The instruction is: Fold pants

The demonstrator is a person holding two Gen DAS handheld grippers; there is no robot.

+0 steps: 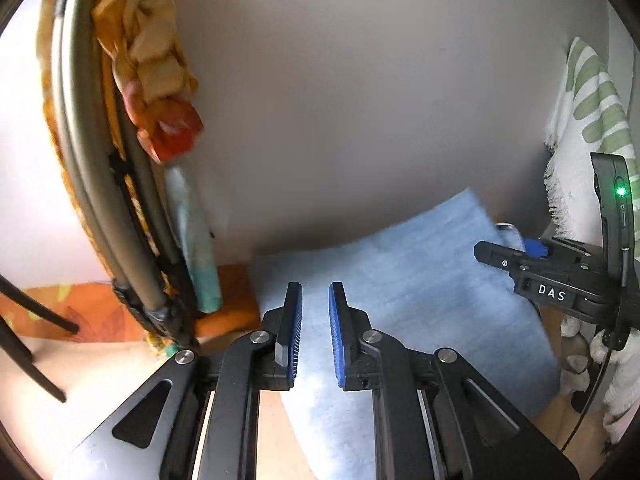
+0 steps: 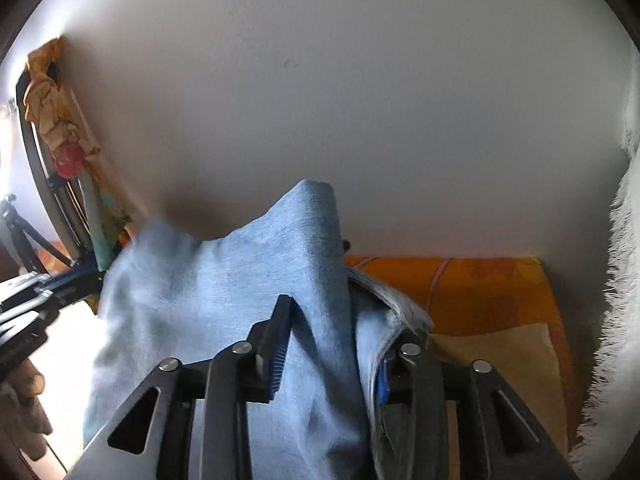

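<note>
The light blue pants (image 1: 400, 288) hang raised in front of a pale wall. In the left wrist view my left gripper (image 1: 316, 332) is open, with nothing between its blue pads, and the cloth lies just beyond and below it. My right gripper (image 1: 532, 248) shows at the right of that view, holding the cloth's upper edge. In the right wrist view my right gripper (image 2: 332, 344) is shut on a thick fold of the pants (image 2: 256, 272), which drape over and between its fingers. The left gripper (image 2: 36, 296) shows at the left edge there.
A folded grey-framed chair with orange patterned cloth (image 1: 120, 128) leans against the wall on the left. An orange patterned cover (image 2: 480, 292) lies below on the right. A white and green fringed towel (image 1: 592, 112) hangs at the right. Dark stand legs (image 1: 24, 320) are at the left.
</note>
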